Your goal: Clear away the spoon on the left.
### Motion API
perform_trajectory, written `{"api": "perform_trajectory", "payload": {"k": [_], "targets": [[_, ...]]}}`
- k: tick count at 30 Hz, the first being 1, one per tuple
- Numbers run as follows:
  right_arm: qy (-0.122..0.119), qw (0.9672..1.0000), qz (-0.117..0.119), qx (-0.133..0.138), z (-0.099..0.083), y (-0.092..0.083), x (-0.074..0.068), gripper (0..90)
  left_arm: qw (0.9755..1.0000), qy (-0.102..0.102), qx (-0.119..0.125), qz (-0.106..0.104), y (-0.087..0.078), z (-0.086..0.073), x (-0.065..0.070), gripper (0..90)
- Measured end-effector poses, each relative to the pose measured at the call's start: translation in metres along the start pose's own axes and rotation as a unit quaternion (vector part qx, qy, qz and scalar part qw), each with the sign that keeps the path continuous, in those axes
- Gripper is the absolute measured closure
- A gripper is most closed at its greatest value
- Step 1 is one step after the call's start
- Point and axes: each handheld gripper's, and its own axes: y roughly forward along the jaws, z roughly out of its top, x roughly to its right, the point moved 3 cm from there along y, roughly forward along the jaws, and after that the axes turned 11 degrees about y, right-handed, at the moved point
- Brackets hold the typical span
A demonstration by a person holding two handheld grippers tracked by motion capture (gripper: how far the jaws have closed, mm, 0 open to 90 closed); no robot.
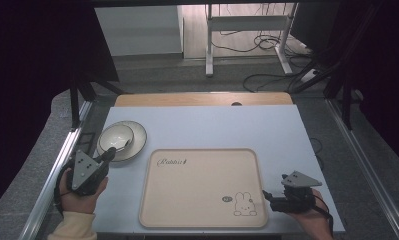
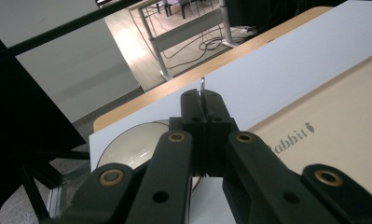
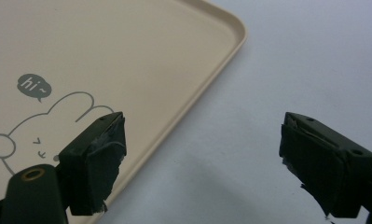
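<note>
Spoon (image 2: 202, 85), prob., upright in clamped L tongs (image 2: 203, 105); R tongs (image 3: 200, 154) agape beside tray (image 3: 127, 56).

Pale blue bench (image 1: 207, 127) carrying beige tray (image 1: 197, 200) (rabbit print) at centre; plate (image 1: 139, 145) near left edge.

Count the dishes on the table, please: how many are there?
3: a plate at the table's far left, a bowl standing on that plate, and a beige tray in the middle. The left gripper may hide something small by the bowl.
</note>
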Motion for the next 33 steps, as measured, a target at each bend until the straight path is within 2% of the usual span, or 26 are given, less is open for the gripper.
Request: {"api": "perform_trajectory", "payload": {"k": [18,33], "targets": [[-0.001,1.0000,-0.001,0.000,0.000,0.000,0.000,14.9,0.9997,0.008,0.009,-0.023,0.002,0.008,0.012,90.0],[-0.002,1.0000,-0.001,-0.001,0.000,0.000,0.000,14.9,0.9986,0.020,0.016,-0.046,0.007,0.016,0.028,90.0]]}}
